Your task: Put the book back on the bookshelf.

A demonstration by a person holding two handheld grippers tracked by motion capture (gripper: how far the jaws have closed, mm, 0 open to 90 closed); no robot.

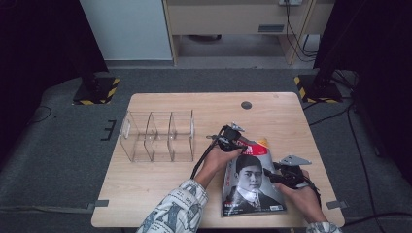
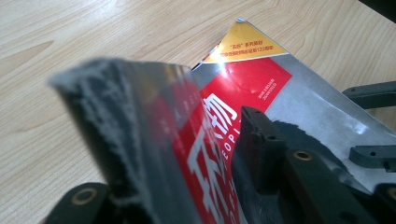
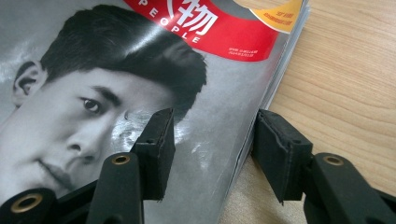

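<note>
On the left half of the bench (image 1: 160, 174) a clear acrylic organizer (image 1: 158, 136) with several compartments is standing empty, well apart from the work. Just right of it, the left tool (image 1: 232, 141) is reaching over the top left corner of a magazine (image 1: 252, 182), which is lying face up on the right half of the bench near the front edge. In the left gripper view that corner is curling up between the jaws, and both pads appear to be pinching the pages. Farther right, the right tool (image 1: 272, 175) is sitting at the magazine's right edge; its jaws are standing partly open, one pad resting over the cover, the other beside the page edges, neither one squeezing.

The step in hand seems to be getting hold of the magazine to lift it. Next, the right tool likely needs to close on that edge.

The red banner is reading "PEOPLE" under large white Chinese characters; the yellow corner's print is too small to read.
</note>
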